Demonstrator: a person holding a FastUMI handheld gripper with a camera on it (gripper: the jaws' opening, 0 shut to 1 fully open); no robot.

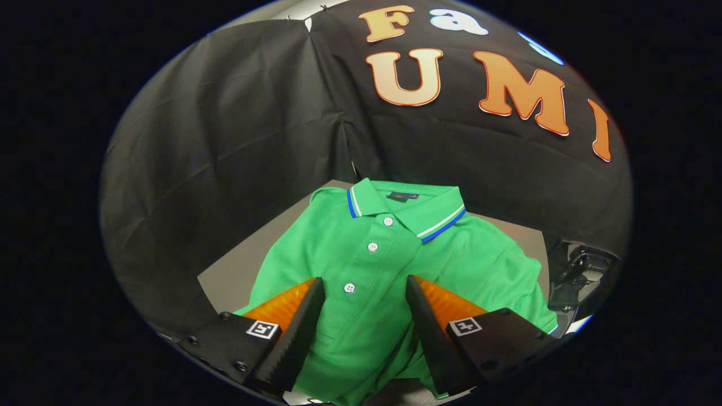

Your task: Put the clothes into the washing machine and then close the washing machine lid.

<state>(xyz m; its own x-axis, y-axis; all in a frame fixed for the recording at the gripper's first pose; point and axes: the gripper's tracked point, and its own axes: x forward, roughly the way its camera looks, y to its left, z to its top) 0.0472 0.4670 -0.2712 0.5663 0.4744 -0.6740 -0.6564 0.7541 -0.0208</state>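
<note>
Gripper (364,293) at lower centre, fingers (299,321) spread wide apart, gripping nothing. Green polo shirt (389,259) flat on grey table (237,270), centre frame, between and beyond fingers. Black device (581,270) at right edge.

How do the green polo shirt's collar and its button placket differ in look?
The collar is folded over and edged with white and blue stripes; the placket is plain green and lies flat. The placket carries three white buttons; the collar shows none. Both are the same green knit. The gripper is open over the shirt.
</note>
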